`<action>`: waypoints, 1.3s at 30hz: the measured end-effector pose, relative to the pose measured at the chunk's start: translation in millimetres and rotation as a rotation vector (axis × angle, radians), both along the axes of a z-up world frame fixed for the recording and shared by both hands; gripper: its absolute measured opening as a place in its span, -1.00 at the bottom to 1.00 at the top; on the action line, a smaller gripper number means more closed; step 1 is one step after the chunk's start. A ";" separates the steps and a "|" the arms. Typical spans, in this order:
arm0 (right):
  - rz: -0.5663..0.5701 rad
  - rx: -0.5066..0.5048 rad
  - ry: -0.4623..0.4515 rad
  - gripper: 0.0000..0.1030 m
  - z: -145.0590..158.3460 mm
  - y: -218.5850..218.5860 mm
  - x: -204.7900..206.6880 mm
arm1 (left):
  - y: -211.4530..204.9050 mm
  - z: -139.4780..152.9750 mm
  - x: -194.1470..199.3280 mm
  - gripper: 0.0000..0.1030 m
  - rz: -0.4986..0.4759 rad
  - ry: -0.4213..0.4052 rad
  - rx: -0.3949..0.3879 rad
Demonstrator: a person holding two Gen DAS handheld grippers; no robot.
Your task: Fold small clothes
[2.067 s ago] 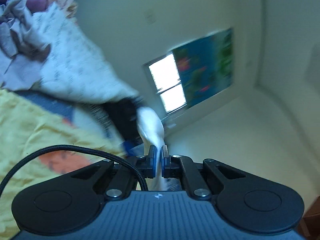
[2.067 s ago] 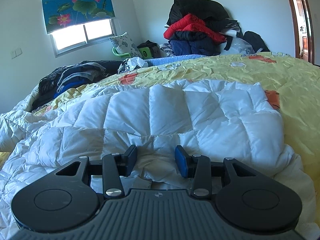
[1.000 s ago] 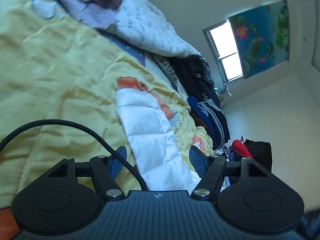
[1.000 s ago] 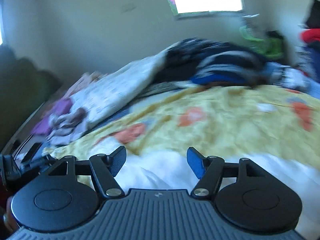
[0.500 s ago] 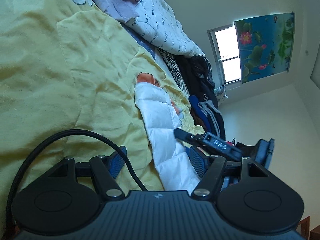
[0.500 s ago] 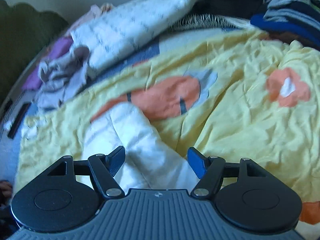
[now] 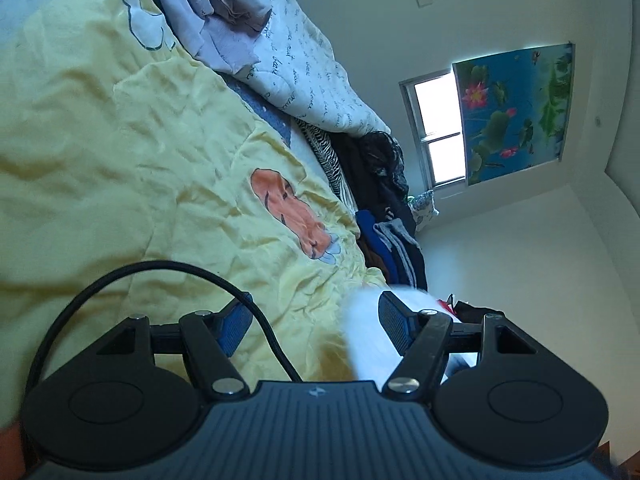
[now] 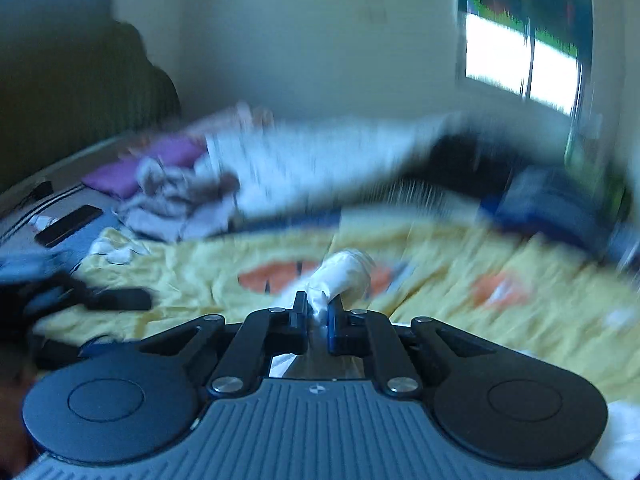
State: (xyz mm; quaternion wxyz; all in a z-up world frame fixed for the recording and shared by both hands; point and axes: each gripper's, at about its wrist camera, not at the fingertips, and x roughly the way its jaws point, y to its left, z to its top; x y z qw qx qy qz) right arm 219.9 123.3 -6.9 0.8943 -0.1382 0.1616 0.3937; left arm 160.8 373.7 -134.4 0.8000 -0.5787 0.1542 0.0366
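A white puffy jacket lies on the yellow bedspread [image 7: 120, 140]. In the right wrist view my right gripper [image 8: 318, 308] has its jaws closing, pads pinched on the jacket's white sleeve [image 8: 344, 272], which sticks out ahead over the bedspread [image 8: 440, 272]. This view is smeared by motion. In the left wrist view my left gripper [image 7: 314, 312] stands open. A blurred part of the white jacket [image 7: 368, 340] lies between its fingers, against the right finger, with the left pad apart from it.
Along the far side of the bed are grey and lilac clothes [image 7: 216, 12], a white printed quilt [image 7: 312, 80] and dark folded clothes [image 7: 380, 184]. A phone [image 8: 68, 224] and a purple cloth [image 8: 152, 160] lie near the bed's edge. A black cable [image 7: 160, 268] loops over the left gripper.
My right gripper went from open over the white sleeve to shut on it and swung away with it. In the left wrist view the sleeve has gone from the bedspread ahead, and the other gripper has left.
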 end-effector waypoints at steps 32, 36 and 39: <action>-0.712 0.603 0.354 0.38 -19.1 -364.8 -87.0 | -192.5 8.6 41.4 0.34 -0.417 0.062 0.147; -0.643 0.606 0.479 0.53 -22.8 -348.4 -17.9 | -193.4 5.3 35.7 0.34 -0.407 0.049 0.157; -0.665 0.613 0.577 -0.17 -33.0 -332.0 30.9 | -189.7 2.0 33.6 0.34 -0.391 0.067 0.147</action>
